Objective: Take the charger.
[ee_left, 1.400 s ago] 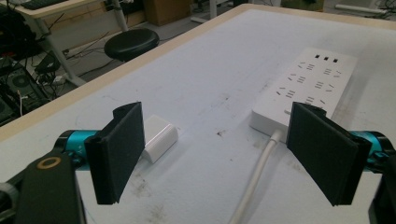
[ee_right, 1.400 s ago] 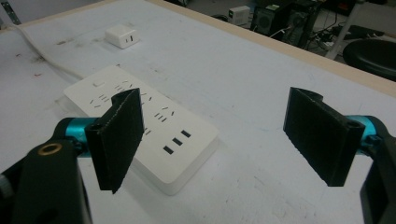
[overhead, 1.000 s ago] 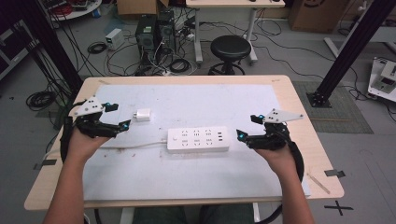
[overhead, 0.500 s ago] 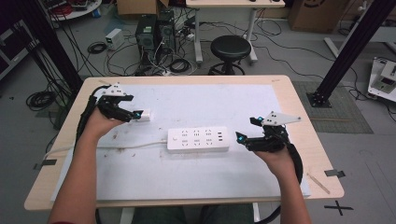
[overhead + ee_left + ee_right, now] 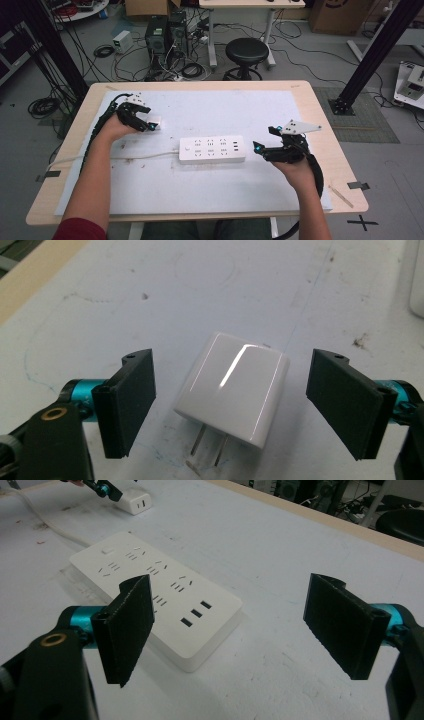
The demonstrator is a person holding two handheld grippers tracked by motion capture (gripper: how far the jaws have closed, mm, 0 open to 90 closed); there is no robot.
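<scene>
A small white plug-in charger (image 5: 232, 387) lies flat on the white mat, its two prongs pointing toward the camera. My left gripper (image 5: 233, 372) is open, one black jaw on each side of the charger and neither touching it. In the high view the left gripper (image 5: 146, 124) is at the charger (image 5: 155, 122) on the mat's far left. A white power strip (image 5: 212, 149) lies mid-table, with its cable (image 5: 145, 157) running left. My right gripper (image 5: 260, 142) is open just right of the strip, which lies ahead between its jaws (image 5: 155, 590); nothing is held by the right gripper (image 5: 230, 592).
The white mat (image 5: 225, 200) covers most of the wooden table (image 5: 345, 165). Beyond the far edge stand a black stool (image 5: 248, 52), computer towers (image 5: 162, 32) and tangled floor cables. A black frame post (image 5: 380, 55) leans at the right.
My left gripper has moved forward and right across the mat to the charger and now straddles it with open jaws. The right gripper has barely moved.
</scene>
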